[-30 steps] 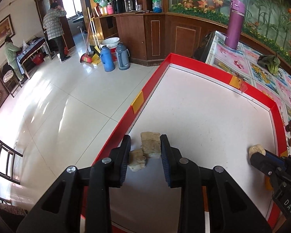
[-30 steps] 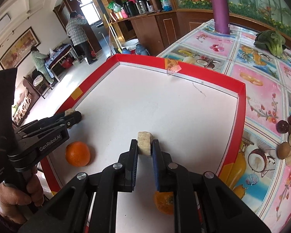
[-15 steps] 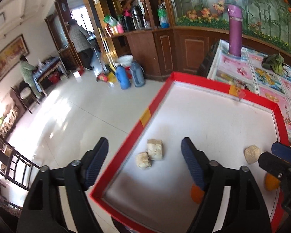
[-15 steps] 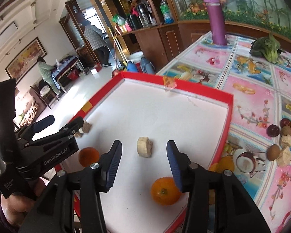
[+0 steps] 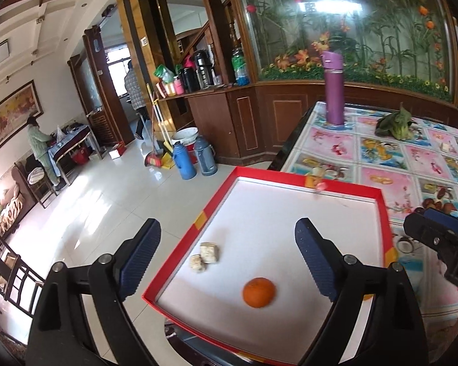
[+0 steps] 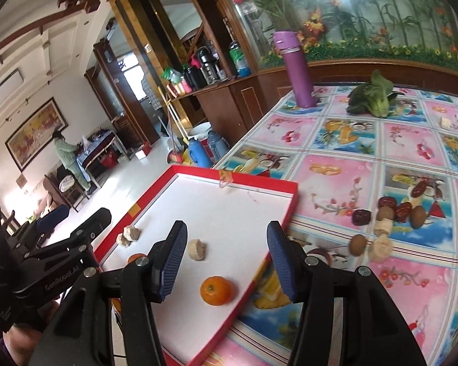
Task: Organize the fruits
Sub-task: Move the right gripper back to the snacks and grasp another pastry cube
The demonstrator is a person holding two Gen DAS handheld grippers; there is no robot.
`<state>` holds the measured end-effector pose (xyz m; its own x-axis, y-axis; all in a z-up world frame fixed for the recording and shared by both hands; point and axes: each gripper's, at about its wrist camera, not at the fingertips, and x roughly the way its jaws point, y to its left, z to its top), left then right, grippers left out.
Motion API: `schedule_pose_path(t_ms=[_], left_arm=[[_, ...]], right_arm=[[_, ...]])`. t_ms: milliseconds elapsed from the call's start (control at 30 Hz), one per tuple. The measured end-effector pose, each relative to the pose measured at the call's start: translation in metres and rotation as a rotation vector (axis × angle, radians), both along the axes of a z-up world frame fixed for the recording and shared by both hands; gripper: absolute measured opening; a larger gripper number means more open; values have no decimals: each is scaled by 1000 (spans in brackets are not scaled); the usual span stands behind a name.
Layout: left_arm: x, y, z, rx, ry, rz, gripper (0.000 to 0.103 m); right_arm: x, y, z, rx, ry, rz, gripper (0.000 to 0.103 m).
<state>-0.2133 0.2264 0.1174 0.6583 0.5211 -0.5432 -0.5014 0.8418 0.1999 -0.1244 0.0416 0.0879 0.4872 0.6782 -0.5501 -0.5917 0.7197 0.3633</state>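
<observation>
Both grippers held above the red-rimmed tray, nothing in either. Left gripper: fingers wide apart, empty. Right gripper: fingers wide apart, empty.

In the tray, right wrist view:
- two pale chunks, touching, just inside the tray's left edge
- one pale chunk near the tray's middle, apart from the pair
- orange toward the near right edge
- second orange near the near left corner, half hidden behind the right gripper's left finger; it shows clearly in the left wrist view.

Still loose on the tablecloth, beyond the tray's right edge: a heap of dark red dates, brown round fruits and pale chunks, lying close together, several touching.

Judgement: sorting is partly done; the heap on the cloth is the remaining work.

Risks:
- The heap is crowded. Fingers closing on one piece may knock its neighbours and send the round fruits rolling over the cloth.
- The oranges are round and lie free on the flat tray floor; a bump from a gripper or a dropped piece could roll them into the grouped chunks.
- The tray's near left corner appears to overhang the table edge. Pressing down there could tip it.
</observation>
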Motion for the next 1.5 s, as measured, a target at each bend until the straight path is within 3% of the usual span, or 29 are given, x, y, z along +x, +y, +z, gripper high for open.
schedule_pose_path(t_ms=[733, 1100, 1267, 1500], left_arm=[[21, -81, -1, 37, 48, -157, 91], [34, -116, -24, 24, 119, -257, 92], [39, -131, -30, 33, 141, -296, 92], [39, -129, -34, 23, 152, -300, 92]], right_arm=[[28, -118, -8, 84, 26, -218, 54], [53, -203, -32, 169, 135, -392, 54], [53, -185, -40, 120, 149, -327, 54], [49, -109, -54, -141, 78, -160, 50]])
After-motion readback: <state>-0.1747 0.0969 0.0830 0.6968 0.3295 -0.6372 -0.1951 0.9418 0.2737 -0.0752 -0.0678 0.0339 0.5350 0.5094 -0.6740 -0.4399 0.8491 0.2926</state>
